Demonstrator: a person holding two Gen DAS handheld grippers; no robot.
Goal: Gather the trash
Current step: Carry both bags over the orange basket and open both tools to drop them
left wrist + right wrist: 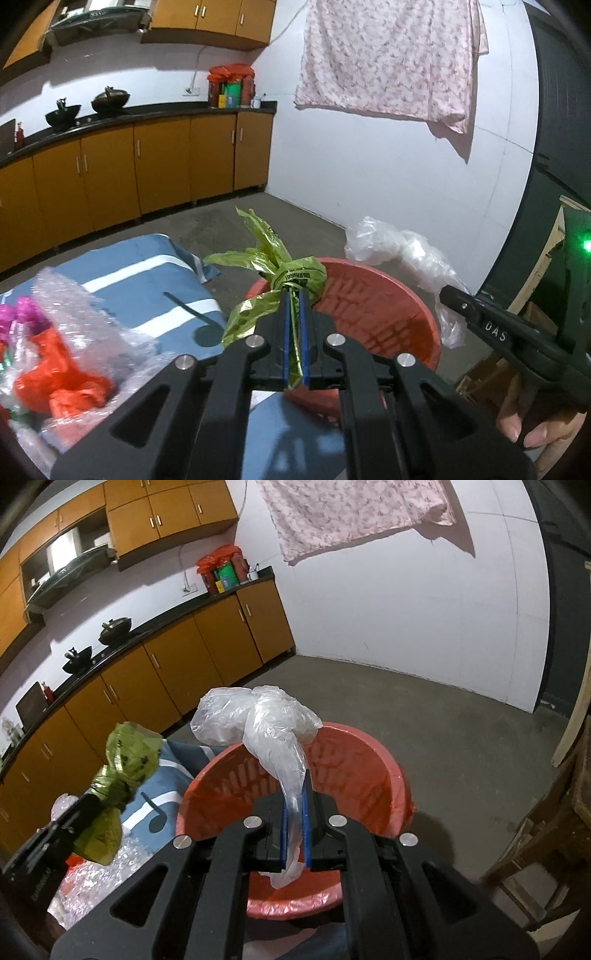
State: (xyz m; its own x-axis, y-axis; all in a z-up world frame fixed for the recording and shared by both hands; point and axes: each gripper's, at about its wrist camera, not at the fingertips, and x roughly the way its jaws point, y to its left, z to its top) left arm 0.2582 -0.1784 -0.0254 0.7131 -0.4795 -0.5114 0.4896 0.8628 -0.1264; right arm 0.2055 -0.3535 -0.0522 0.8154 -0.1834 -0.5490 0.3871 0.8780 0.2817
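My left gripper point(294, 295) is shut on a crumpled green plastic bag point(291, 271) and holds it over the near rim of the red trash basket point(388, 310). My right gripper point(295, 794) is shut on a clear plastic bag point(258, 720) and holds it above the same red basket point(369, 775). In the left wrist view the clear bag point(399, 251) hangs beyond the basket's far right rim, held by the right gripper. In the right wrist view the green bag point(125, 760) sits at the left, in the left gripper.
A table with a blue-and-white cloth point(140, 280) stands left of the basket, with bubble wrap point(81, 310), a red plastic bag point(59, 373) and purple scraps point(18, 314) on it. Orange kitchen cabinets point(110, 173) line the back wall. Wooden furniture point(554, 812) stands at the right.
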